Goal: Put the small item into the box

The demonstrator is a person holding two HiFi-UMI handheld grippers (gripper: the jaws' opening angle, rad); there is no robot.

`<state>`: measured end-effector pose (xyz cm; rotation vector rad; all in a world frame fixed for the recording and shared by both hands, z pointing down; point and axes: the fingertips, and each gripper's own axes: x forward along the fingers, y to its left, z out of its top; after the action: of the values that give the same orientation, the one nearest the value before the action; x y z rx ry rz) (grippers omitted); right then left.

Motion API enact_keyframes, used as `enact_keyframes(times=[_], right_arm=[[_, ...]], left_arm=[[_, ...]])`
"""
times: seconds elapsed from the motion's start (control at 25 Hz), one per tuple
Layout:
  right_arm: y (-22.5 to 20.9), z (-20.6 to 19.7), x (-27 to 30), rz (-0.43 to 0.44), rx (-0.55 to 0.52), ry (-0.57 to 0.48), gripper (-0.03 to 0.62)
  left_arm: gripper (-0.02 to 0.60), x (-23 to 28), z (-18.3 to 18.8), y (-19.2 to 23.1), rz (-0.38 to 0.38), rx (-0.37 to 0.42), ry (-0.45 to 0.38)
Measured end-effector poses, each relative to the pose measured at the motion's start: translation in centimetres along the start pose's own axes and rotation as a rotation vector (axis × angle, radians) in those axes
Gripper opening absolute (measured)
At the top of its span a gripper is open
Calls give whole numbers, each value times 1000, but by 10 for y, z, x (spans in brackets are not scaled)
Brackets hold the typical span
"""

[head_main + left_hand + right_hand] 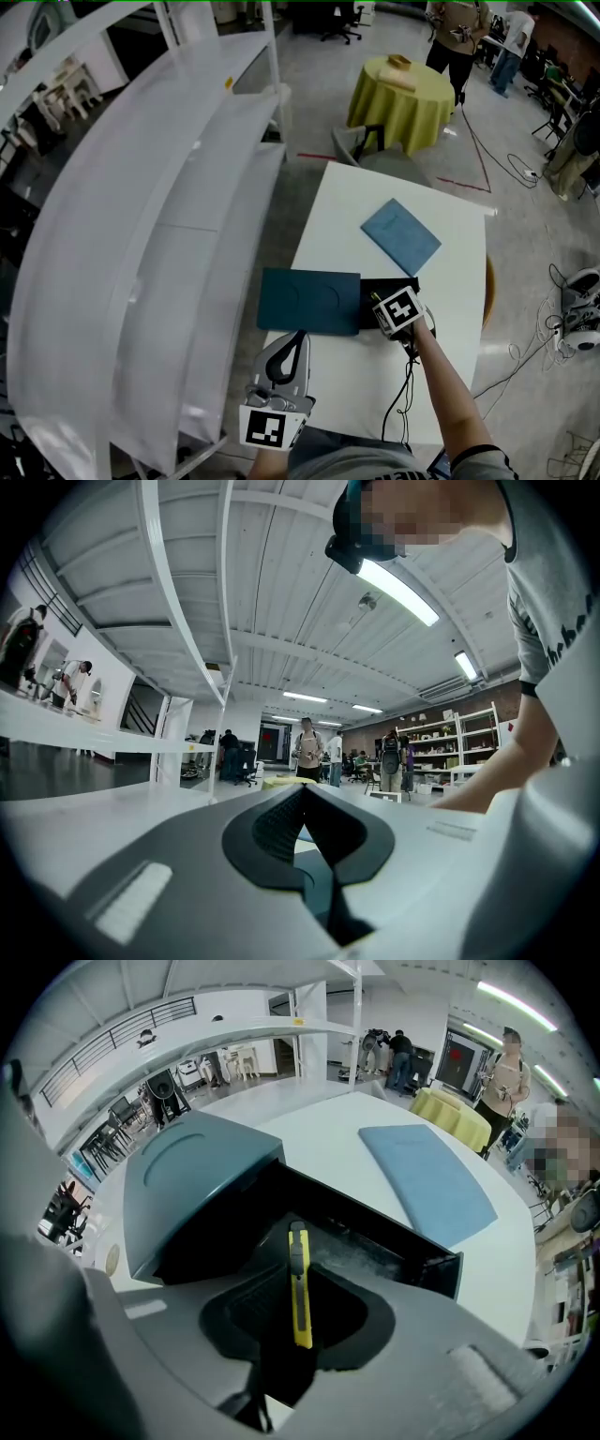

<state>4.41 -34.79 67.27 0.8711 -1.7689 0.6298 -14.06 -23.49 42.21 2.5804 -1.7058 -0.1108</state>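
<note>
Currently my right hand-held gripper (pixel 298 1293) is clamped on the yellow cutter (pixel 299 1265), tip over the open box (pixel 398 1246), lid (pixel 187 1180) beside the box. Release remains, I judge. My left hand-held gripper (pixel 302 803), jaws together, empty, rests near the box.

A blue pad (pixel 400 236) lies on the white table (pixel 347 202), a yellow-clothed table (pixel 401 98) beyond.

A big open lab hall: white shelving racks (pixel 141 234), office chairs (pixel 339 19), floor cables (pixel 506 169).
</note>
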Motion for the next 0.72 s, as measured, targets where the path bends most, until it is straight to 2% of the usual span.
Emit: enact_keyframes(times=[0.2,0.28,0.36,0.52,0.72], right_arm=[[3,6,-12,25,25,-68,90],[1,8,-20,28,58,-117,69],[2,8,-32,44,97,-176,2],[10,9,-60,105,162,-325,2],[14,6,-96,87,183,-503,2]], left_arm=[[17,-1,2,-4,-8,5,1],[17,-2,0,-6,-9,11,6],[17,-2,1,-9,-11,15,4],[17,0,4,-17,-24,26,-8],[17,3,7,-29,-44,42,-13]])
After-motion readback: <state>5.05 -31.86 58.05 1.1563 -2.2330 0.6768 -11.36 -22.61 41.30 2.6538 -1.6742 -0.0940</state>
